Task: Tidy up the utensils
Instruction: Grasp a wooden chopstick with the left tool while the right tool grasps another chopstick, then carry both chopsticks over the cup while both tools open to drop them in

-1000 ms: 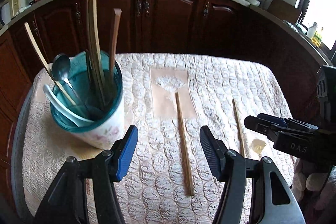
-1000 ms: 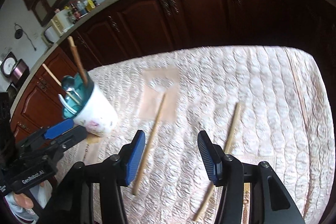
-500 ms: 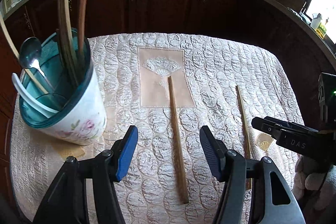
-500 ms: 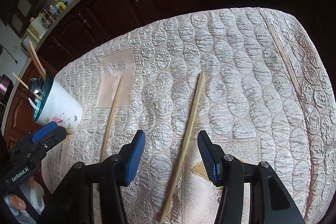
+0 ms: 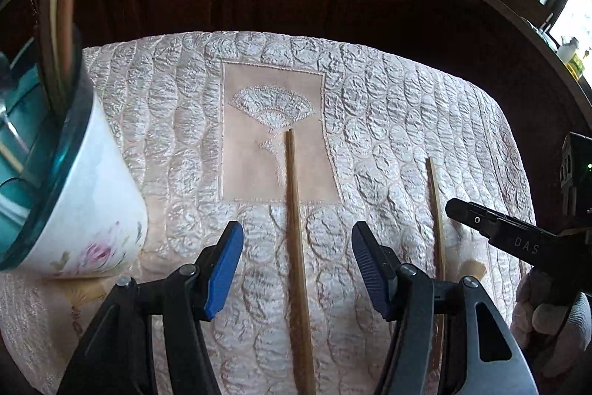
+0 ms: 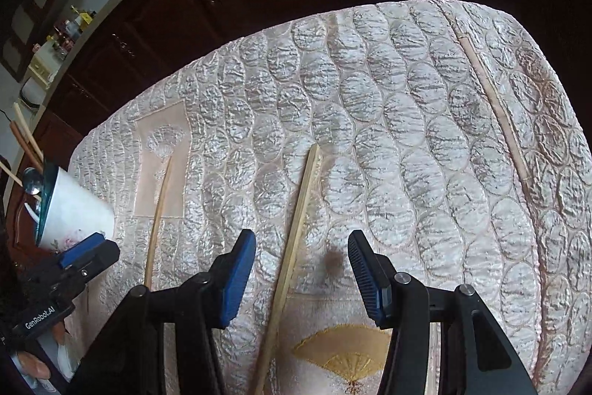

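At far left, a white floral cup (image 5: 92, 210) with a teal rim stands on the quilted tablecloth (image 5: 388, 121), holding upright utensils (image 5: 61, 10). Right of it, the left gripper (image 5: 297, 269) hangs with jaws apart and nothing pressed between its blue pads; the darker chopstick (image 5: 296, 228) lies on the cloth in line with the gap. Farther right, the paler chopstick (image 6: 296, 232) lies flat, well apart from the first, and the right gripper (image 6: 301, 274) straddles it, jaws likewise spread and clear of the wood. A gloved hand (image 5: 547, 313) carries that gripper.
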A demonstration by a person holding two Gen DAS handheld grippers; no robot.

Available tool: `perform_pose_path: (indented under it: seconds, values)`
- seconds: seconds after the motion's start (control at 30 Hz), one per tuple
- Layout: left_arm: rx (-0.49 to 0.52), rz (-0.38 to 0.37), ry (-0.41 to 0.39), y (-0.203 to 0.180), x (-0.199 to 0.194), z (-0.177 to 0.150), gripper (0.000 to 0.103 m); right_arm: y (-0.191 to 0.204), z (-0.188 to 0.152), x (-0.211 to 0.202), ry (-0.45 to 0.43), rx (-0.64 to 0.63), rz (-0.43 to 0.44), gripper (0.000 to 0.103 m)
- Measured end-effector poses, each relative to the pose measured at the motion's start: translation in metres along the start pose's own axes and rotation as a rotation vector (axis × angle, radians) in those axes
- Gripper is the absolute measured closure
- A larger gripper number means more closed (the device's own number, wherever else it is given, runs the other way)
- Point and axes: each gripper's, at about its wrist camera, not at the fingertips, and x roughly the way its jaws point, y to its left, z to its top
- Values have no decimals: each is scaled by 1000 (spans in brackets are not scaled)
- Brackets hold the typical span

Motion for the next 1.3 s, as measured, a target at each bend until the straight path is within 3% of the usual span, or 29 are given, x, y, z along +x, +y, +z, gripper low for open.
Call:
perform_pose_path:
  seconds: [0.33, 0.43, 0.73, 0.8, 0.83, 0.87, 0.9, 1.13, 1.3]
  values:
    - [-45, 29, 1, -8, 40, 34, 41, -2, 30, 24, 34, -16, -6, 49]
    - [-48, 52, -5, -13, 53, 44, 41, -2, 40, 32, 50, -20, 3, 54]
    - [-28, 134, 21, -21, 93, 65, 55, -2, 61, 55, 63, -71, -6, 80]
    - [-22, 138, 12, -22, 96, 68, 65, -3, 64, 58, 62, -81, 2, 89]
    - [-21, 130, 13, -22, 97, 69, 72, 0, 64, 60, 62, -84, 8, 89]
    - [-18, 122, 16, -22, 97, 70, 91, 1, 64, 59, 60, -86, 17, 90]
    - [-15, 97, 29, -22, 96, 71, 97, 3, 62, 58, 58, -86, 25, 90]
    - [-38, -57, 17, -21, 52, 43, 98, 19, 46, 20, -14, -111, 105, 93]
    - [0, -95, -30, -27, 8, 23, 98, 34, 38, -12, -72, -134, 150, 94]
